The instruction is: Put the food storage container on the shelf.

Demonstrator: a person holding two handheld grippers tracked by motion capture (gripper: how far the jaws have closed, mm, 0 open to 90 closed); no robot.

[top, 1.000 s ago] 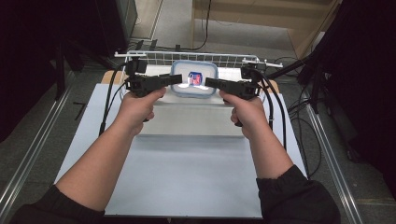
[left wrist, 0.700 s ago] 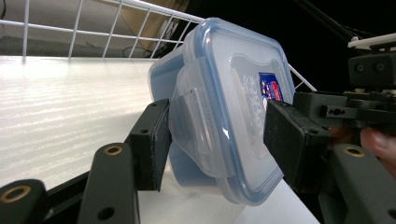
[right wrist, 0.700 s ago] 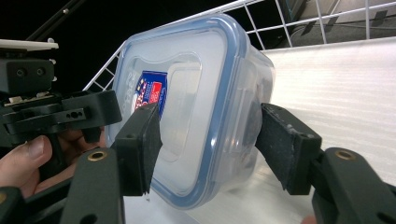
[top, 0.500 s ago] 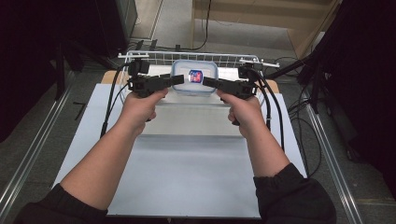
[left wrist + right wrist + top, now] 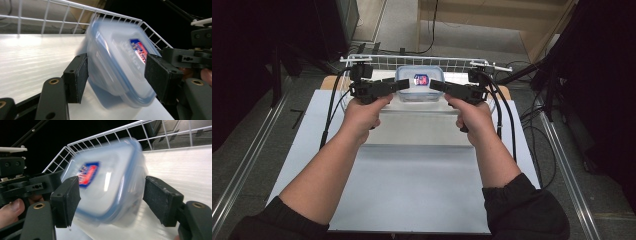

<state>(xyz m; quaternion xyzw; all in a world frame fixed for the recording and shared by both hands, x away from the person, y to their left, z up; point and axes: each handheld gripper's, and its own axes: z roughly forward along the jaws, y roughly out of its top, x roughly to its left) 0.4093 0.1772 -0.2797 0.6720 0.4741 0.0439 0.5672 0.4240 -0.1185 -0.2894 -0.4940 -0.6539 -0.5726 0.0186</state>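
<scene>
Left hand-held gripper [image 5: 116, 77] and right hand-held gripper [image 5: 111, 202] flanking lidded container [image 5: 418, 84], jaws apart

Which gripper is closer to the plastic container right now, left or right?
Too close to call. The left gripper flanks the container on its left, the right gripper on its right; both sets of jaws are open.

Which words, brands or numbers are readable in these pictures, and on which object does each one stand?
Red and blue label on the container lid: white print, too blurred to read.
Raised lettering moulded into that lid beside the label: blurred, not surely readable.
I can read no other text.
</scene>
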